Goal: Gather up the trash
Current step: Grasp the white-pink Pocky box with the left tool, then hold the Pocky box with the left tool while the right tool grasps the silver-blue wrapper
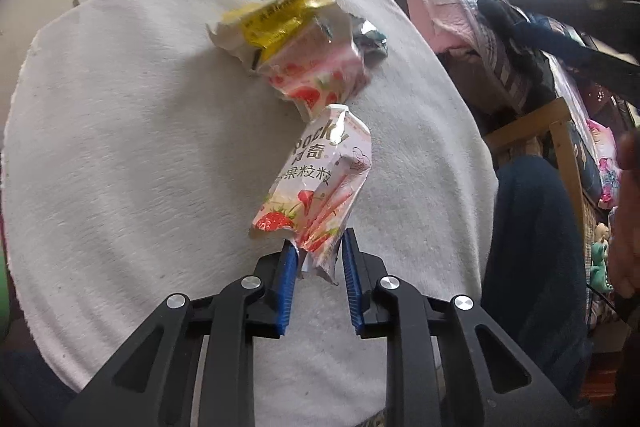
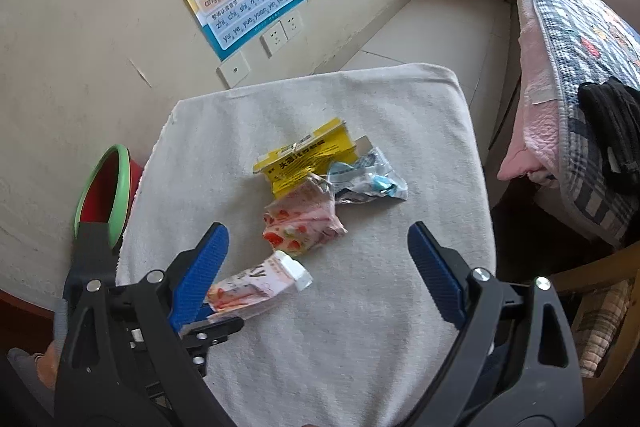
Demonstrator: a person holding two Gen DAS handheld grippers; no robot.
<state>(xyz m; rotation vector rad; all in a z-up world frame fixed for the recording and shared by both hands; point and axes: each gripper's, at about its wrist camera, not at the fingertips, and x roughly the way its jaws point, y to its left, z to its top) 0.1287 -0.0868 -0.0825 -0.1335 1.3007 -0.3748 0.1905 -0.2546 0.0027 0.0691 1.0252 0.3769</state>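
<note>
One wrapper, a strawberry Pocky packet [image 1: 316, 183], is pinched by its crumpled end between the pads of the left claw [image 1: 319, 259], the rest sticking out ahead of the fingertips. Three more scraps lie further ahead on the white towel [image 1: 120, 147] — a yellow box [image 1: 276, 15], a pink wrapper [image 1: 316, 75] and a silver one [image 1: 370, 39]. Carry the packet steadily; the hold looks thin. The right claw [image 2: 318, 247] hangs wide open and empty — the pink wrapper just beyond its tips seems the next pick.
</note>
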